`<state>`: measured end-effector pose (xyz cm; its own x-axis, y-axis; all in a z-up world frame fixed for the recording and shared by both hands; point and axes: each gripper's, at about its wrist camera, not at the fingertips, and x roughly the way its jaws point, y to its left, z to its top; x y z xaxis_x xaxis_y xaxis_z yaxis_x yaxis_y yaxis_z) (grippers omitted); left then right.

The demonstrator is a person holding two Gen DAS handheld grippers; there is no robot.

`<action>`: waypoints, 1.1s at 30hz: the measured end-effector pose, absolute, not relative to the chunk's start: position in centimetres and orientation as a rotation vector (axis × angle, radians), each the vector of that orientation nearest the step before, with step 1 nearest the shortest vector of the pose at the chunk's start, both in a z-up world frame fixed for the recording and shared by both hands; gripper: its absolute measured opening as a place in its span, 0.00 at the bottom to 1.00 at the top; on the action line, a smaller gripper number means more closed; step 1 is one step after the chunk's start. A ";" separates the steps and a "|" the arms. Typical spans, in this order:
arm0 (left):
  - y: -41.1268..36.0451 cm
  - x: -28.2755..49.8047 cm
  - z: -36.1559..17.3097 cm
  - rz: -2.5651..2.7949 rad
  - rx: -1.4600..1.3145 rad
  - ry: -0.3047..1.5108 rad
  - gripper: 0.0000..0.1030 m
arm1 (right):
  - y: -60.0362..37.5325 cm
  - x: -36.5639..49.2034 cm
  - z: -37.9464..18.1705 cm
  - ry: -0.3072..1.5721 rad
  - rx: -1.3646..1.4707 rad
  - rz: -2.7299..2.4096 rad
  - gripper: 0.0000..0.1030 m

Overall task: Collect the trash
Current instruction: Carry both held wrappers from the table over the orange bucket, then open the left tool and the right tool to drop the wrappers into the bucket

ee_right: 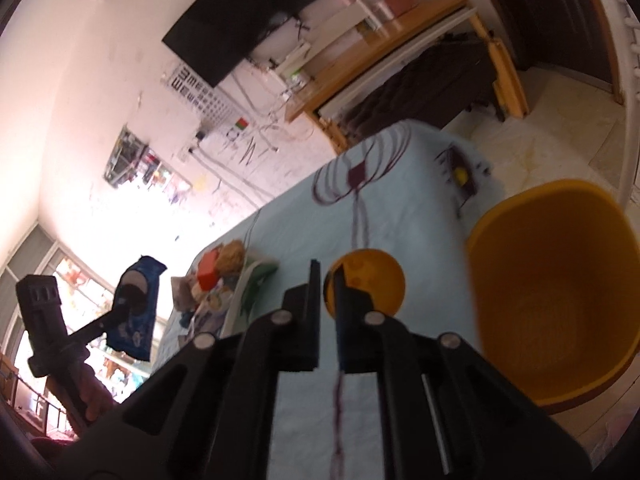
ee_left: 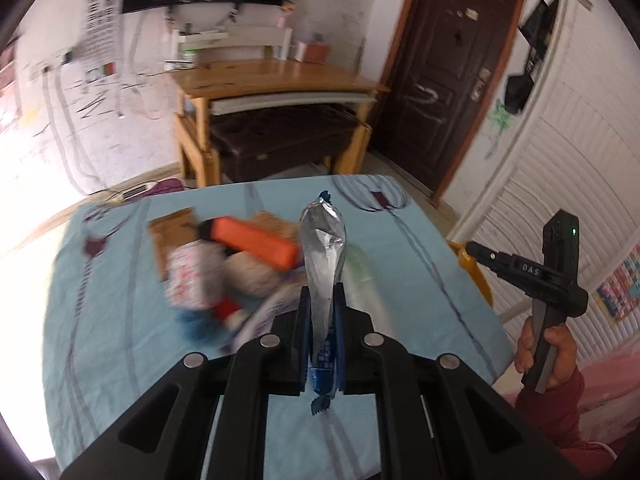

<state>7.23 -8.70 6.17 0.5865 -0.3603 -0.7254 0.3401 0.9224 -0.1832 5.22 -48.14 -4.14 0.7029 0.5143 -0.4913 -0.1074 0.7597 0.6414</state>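
Jaws of the left gripper (ee_left: 321, 300) are pinched shut on a silver and blue wrapper (ee_left: 324, 256), held upright above the blue tablecloth (ee_left: 120, 300). Behind it lies a blurred trash pile (ee_left: 224, 268). The right gripper (ee_right: 328, 280) has a narrow gap between its jaws, holding nothing, near a yellow lid (ee_right: 368, 284) and yellow bin (ee_right: 556, 280).

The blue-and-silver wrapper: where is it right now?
The wrapper is clamped upright in the left gripper, raised over the blue tablecloth, right of the trash pile.
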 end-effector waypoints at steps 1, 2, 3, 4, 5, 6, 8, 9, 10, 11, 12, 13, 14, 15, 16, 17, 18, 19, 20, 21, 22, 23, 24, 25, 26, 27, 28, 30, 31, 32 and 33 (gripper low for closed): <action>-9.9 7.6 6.3 -0.425 -0.012 0.856 0.05 | -48.9 5.2 -4.1 0.704 0.615 0.344 0.06; -11.1 8.0 6.4 -0.443 -0.001 0.861 0.05 | -49.6 5.1 -4.3 0.698 0.614 0.320 0.06; -12.8 8.6 6.5 -0.474 0.009 0.873 0.05 | -50.7 5.1 -4.6 0.691 0.605 0.272 0.06; -14.0 9.0 6.6 -0.504 0.011 0.884 0.05 | -51.1 5.2 -4.8 0.690 0.600 0.246 0.06; -15.4 9.5 6.7 -0.537 0.008 0.896 0.05 | -52.2 5.3 -5.3 0.693 0.612 0.218 0.06; -17.2 10.2 7.0 -0.576 0.003 0.907 0.05 | -52.9 5.4 -5.8 0.696 0.620 0.196 0.06; -20.6 11.3 7.2 -0.630 0.001 0.926 0.05 | -54.3 5.6 -6.8 0.704 0.635 0.146 0.06; -22.7 11.9 7.0 -0.649 0.001 0.941 0.05 | -55.0 5.6 -7.5 0.711 0.662 0.139 0.06; -24.5 12.4 6.7 -0.657 0.007 0.955 0.05 | -55.5 5.6 -7.8 0.712 0.670 0.127 0.06; -26.3 12.9 6.3 -0.660 0.017 0.970 0.05 | -55.9 5.5 -8.0 0.711 0.672 0.117 0.06; -28.3 13.5 5.6 -0.660 0.030 0.989 0.05 | -56.5 5.3 -8.2 0.707 0.681 0.110 0.06; -29.9 13.9 4.8 -0.654 0.045 1.006 0.05 | -56.9 5.1 -8.1 0.697 0.684 0.103 0.06; -31.4 14.3 4.1 -0.647 0.060 1.021 0.05 | -57.3 4.8 -7.9 0.686 0.684 0.097 0.06; -33.1 14.5 3.0 -0.643 0.077 1.044 0.05 | -57.8 4.4 -7.7 0.668 0.690 0.092 0.06; -34.3 14.7 2.2 -0.643 0.082 1.061 0.06 | -58.3 4.1 -7.5 0.655 0.693 0.089 0.06; -35.6 15.1 1.1 -0.637 0.081 1.081 0.06 | -58.7 3.9 -7.3 0.642 0.700 0.091 0.06; -36.2 15.5 0.5 -0.634 0.070 1.089 0.06 | -59.0 3.9 -7.3 0.638 0.709 0.096 0.06; -36.8 15.7 -0.1 -0.629 0.052 1.092 0.06 | -59.1 4.0 -7.4 0.638 0.716 0.101 0.06; -37.4 16.2 -0.8 -0.622 0.038 1.099 0.07 | -59.2 4.0 -7.5 0.640 0.723 0.103 0.06; -38.1 16.7 -1.7 -0.615 0.036 1.118 0.12 | -59.3 4.1 -7.8 0.643 0.733 0.109 0.06; -38.5 17.0 -2.2 -0.611 0.038 1.135 0.22 | -59.3 4.3 -8.1 0.649 0.740 0.114 0.06; -38.6 17.4 -2.9 -0.614 0.033 1.159 0.54 | -59.3 4.5 -8.3 0.655 0.744 0.120 0.06; -38.9 17.7 -3.5 -0.630 0.018 1.187 0.93 | -59.0 4.6 -8.4 0.659 0.743 0.127 0.06; -38.9 17.9 -3.8 -0.636 -0.005 1.194 0.94 | -58.9 4.8 -8.5 0.663 0.740 0.132 0.06; -38.8 18.1 -4.0 -0.629 -0.026 1.193 0.94 | -58.7 5.0 -8.6 0.669 0.737 0.137 0.06; -38.6 18.3 -4.2 -0.611 -0.021 1.192 0.94 | -58.5 5.2 -8.9 0.679 0.734 0.146 0.06; -38.4 18.2 -4.1 -0.603 -0.012 1.185 0.94 | -58.3 5.4 -9.2 0.689 0.734 0.153 0.06; -37.5 18.3 -3.9 -0.577 -0.016 1.186 0.94 | -57.8 6.0 -9.9 0.720 0.730 0.167 0.06; -37.1 18.4 -3.8 -0.575 -0.034 1.191 0.94 | -57.6 6.2 -10.2 0.738 0.723 0.171 0.06; -36.4 18.4 -3.6 -0.573 -0.066 1.195 0.94 | -57.5 6.5 -10.5 0.754 0.717 0.168 0.06; -35.9 18.4 -3.4 -0.570 -0.082 1.196 0.94 | -57.1 6.7 -10.8 0.776 0.699 0.159 0.06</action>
